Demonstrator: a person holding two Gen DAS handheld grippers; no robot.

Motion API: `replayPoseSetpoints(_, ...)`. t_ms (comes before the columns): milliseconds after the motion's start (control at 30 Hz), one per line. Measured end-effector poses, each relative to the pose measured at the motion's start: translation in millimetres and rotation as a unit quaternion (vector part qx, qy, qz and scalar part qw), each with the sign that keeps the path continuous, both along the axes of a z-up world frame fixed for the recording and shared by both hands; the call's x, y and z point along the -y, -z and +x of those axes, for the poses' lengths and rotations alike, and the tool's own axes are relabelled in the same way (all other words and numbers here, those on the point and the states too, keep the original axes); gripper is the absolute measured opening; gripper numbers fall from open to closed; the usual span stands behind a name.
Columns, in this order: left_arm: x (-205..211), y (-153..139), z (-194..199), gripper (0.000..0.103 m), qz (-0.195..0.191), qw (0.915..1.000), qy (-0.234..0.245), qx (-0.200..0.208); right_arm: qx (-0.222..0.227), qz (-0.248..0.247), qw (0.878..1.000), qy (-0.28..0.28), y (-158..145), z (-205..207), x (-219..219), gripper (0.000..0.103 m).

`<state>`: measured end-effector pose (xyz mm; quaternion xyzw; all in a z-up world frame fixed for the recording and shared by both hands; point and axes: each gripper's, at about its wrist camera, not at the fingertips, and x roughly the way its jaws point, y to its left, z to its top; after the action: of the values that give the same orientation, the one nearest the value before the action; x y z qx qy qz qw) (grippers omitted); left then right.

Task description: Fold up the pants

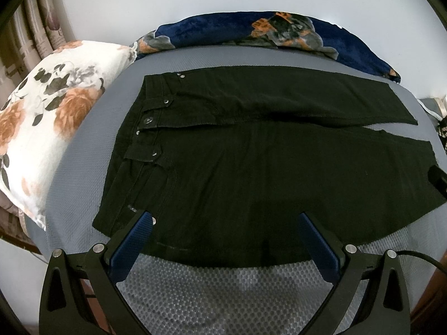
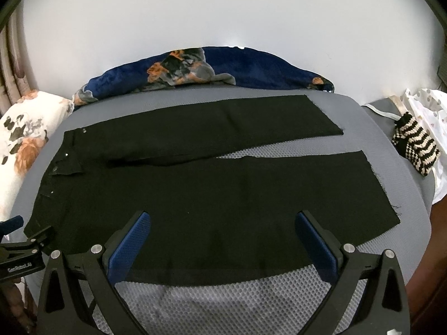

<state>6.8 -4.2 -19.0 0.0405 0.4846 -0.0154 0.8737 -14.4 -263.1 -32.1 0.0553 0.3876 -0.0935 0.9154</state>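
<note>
Lying flat: pants, black, spread unfolded on the grey mesh bed, front side up.
Waistband: at the left, with metal buttons and rivets seen in the left wrist view.
Legs: run to the right, one near and one far, parted by a narrow wedge of bed that widens toward the hems.
Hems: raw-cut, at the right end; the near leg reaches further right than the far one.
Near edge: crosses between the fingers of both grippers, over the mesh.
Left gripper: jaws spread wide, nothing held; poised over the near edge of the pants at the waist end. Its left finger is seen beside the near waist corner; contact cannot be told.
Right gripper: jaws spread wide, nothing held; poised over the near leg, right of the left gripper.
Pillow: white with orange and grey flowers, at the left of the bed, beside the waistband.
Blanket: dark blue with a floral print, bunched along the far side of the bed, against a white wall.
Pouch: knitted, black and cream stripes, at the right edge of the bed, apart from the hems.
Curtain: patterned, at the far left.
</note>
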Motion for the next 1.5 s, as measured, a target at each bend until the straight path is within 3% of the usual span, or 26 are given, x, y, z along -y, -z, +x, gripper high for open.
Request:
replayPoseSetpoints(300, -7, -6, 24, 0.102, -0.003, 1.0000, -0.005, 0.002, 0.007, 0.003, 1.000, 0.015, -6, 12, 3, 0.103)
replayPoseSetpoints(600, -33, -14, 62, 0.102, -0.013, 0.9997, -0.014, 0.018, 0.027, 0.015, 0.999, -0.016, -18, 44, 0, 0.103)
replayPoseSetpoints(933, -108, -22, 133, 0.102, -0.085, 0.9954, -0.019, 0.040, 0.028, 0.051, 0.996, -0.073, -19, 121, -16, 0.103)
replayPoseSetpoints(1100, -152, -12, 178, 0.087, -0.154, 0.9871, -0.035, 0.028, 0.024, 0.087, 0.990, -0.109, -18, 166, -21, 0.103)
replayPoseSetpoints(1267, -178, 9, 219, 0.067, -0.195, 0.9801, -0.033, 0.009, 0.007, 0.094, 0.990, -0.102, -10, 205, -21, 0.103)
replayPoseSetpoints(1500, -203, 50, 267, 0.062, -0.268, 0.9624, -0.030, -0.034, -0.032, 0.101, 0.990, -0.094, 17, 237, -27, 0.103)
